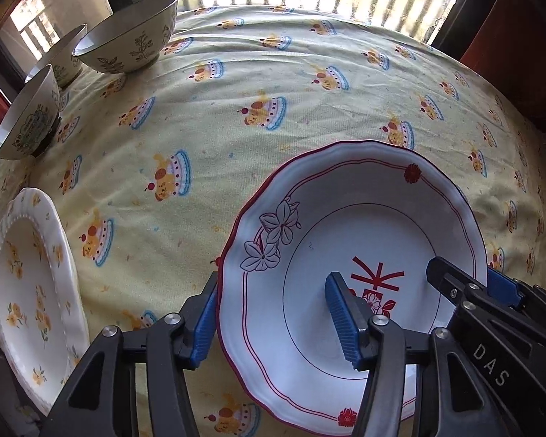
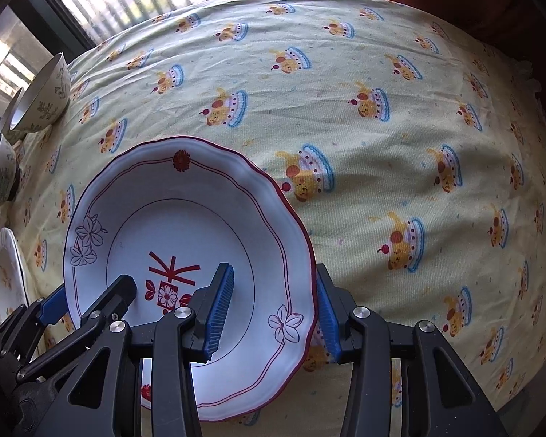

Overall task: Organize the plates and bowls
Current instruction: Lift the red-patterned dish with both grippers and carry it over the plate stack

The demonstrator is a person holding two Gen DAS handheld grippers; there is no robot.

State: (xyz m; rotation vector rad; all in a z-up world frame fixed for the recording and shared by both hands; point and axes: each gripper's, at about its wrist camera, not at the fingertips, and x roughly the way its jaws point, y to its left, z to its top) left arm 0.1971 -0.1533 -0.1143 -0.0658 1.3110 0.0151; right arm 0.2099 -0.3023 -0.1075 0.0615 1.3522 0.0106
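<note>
A white plate with a red scalloped rim lies on the yellow tablecloth between both grippers. My left gripper straddles its left rim, one blue pad outside the edge and the other over the well. The inner pad stands clear of the plate's wall, so the jaws are open. My right gripper straddles the opposite rim and is shut on it. A white plate with yellow flowers lies at the left edge. Three patterned bowls, the nearest and the largest, stand at the far left.
The tablecloth with its cake print covers the whole table, which ends at a bright barred window at the back. Dark red curtains or furniture stand at the back right, and the table's right edge drops off there.
</note>
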